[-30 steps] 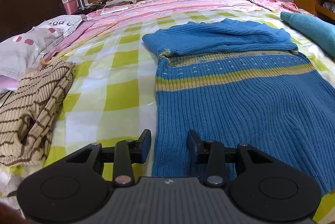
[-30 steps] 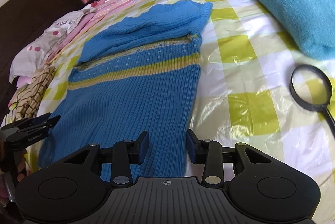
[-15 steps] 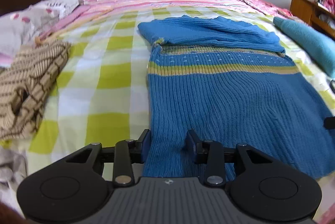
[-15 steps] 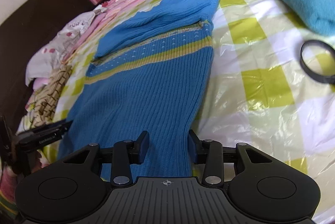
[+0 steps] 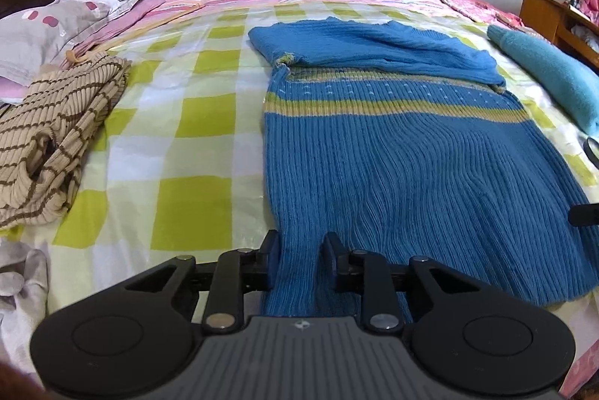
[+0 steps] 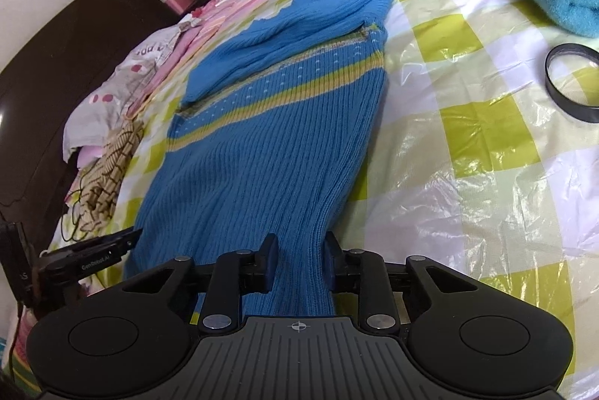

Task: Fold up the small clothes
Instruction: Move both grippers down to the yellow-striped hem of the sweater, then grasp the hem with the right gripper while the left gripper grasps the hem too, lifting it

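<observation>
Both jaws have just closed, pinching the blue ribbed sweater's (image 5: pixel 393 168) near hem.

Both wrist views low, close, facing up the bed (image 5: pixel 209 123), sharing the blue sweater (image 5: pixel 404 153)

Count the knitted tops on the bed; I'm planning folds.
2: the blue sweater spread mid-bed, hem between both grippers; the striped beige top crumpled beside the pillow. More may be hidden.

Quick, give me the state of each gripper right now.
Left gripper: fingers have just been closing, now pinching the near hem of the blue sweater.
Right gripper: fingers have just been closing, pinching the sweater's other near corner.
</observation>
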The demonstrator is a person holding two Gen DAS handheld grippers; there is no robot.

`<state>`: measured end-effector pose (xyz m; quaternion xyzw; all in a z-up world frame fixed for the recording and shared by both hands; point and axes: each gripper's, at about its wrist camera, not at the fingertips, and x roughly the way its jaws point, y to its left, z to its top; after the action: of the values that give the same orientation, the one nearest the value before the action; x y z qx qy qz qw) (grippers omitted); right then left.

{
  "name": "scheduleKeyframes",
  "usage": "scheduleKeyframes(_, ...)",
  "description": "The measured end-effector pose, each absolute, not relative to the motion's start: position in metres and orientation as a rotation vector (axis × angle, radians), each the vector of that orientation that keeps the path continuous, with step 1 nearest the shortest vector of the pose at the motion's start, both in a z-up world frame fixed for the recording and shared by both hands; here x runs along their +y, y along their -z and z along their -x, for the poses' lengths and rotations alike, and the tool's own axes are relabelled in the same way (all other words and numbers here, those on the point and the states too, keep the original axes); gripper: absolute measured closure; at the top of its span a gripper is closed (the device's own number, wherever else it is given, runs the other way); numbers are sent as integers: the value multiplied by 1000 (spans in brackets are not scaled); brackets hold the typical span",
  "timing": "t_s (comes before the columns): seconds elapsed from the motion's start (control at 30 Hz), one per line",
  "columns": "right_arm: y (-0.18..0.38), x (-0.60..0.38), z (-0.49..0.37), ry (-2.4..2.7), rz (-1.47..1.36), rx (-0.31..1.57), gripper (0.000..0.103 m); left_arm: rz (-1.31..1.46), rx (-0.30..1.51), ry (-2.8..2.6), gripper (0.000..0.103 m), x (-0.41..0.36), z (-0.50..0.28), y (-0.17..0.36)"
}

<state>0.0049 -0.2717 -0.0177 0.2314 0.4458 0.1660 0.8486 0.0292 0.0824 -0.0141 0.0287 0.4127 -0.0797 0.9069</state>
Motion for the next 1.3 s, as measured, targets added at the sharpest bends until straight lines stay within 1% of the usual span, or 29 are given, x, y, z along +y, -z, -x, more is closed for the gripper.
scheduleKeyframes(0.13, 19, -272, -7, -352, -509, 943, 76, -63, 868, 173, 71, 82, -28, 13)
scheduleKeyframes(0.17, 20, -272, -7, -353, -515, 945, 77, -58, 873, 175, 73, 83, -28, 12)
scheduleKeyframes(0.2, 20, -273, -8, -353, -524, 947, 78, -48, 875, 179, 80, 84, -29, 11)
scheduleKeyframes(0.23, 20, -274, -8, -355, -536, 951, 80, -35, 878, 182, 84, 85, -29, 11)
scheduleKeyframes(0.27, 20, -275, -9, -358, -550, 952, 86, -28, 877, 183, 86, 85, -29, 10)
scheduleKeyframes(0.3, 20, -275, -9, -362, -564, 952, 88, -21, 875, 188, 87, 85, -29, 9)
scheduleKeyframes(0.4, 17, -275, -9, -370, -583, 933, 91, 8, 866, 212, 88, 86, -29, 5)
scheduleKeyframes(0.6, 6, -278, -11, -396, -693, 866, 93, 139, 843, 251, 89, 94, -37, -4)
scheduleKeyframes(0.8, -14, -284, -26, -432, -864, 727, 95, 301, 773, 287, 89, 103, -60, -22)
scheduleKeyframes(0.93, -31, -290, -52, -448, -930, 627, 95, 400, 694, 311, 89, 106, -90, -38)
scheduleKeyframes(1.07, -42, -295, -89, -442, -959, 569, 96, 442, 626, 315, 89, 104, -131, -50)
scheduleKeyframes(1.3, -39, -315, -156, -364, -1037, 521, 96, 478, 601, 281, 89, 100, -199, -53)
